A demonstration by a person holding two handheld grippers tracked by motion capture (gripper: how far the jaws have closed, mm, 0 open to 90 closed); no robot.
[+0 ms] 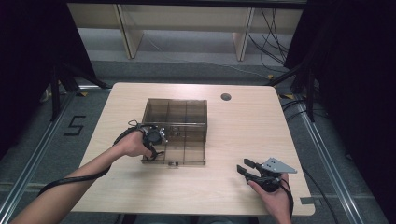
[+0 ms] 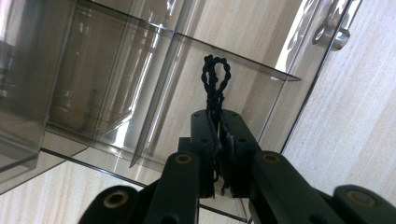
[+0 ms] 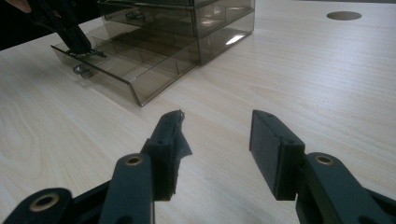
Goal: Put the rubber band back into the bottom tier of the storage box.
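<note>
Over the smoky drawer [image 2: 154,93], left tool [image 2: 218,140] pinches a braided black loop [image 2: 215,79].

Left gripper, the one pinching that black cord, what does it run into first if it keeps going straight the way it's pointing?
Most likely the floor of the open drawer. The left gripper, shut on the braided black cord, points down into a compartment with a clear divider beside it. Depth through the clear plastic is hard to judge.

- Left gripper [image 2: 217,154]: black jaws, brass-coloured pivot pins, black cable trailing along a bare forearm.
- Right gripper [image 1: 246,168]: black body, grey three-cornered plate [image 1: 278,165] atop it.
</note>
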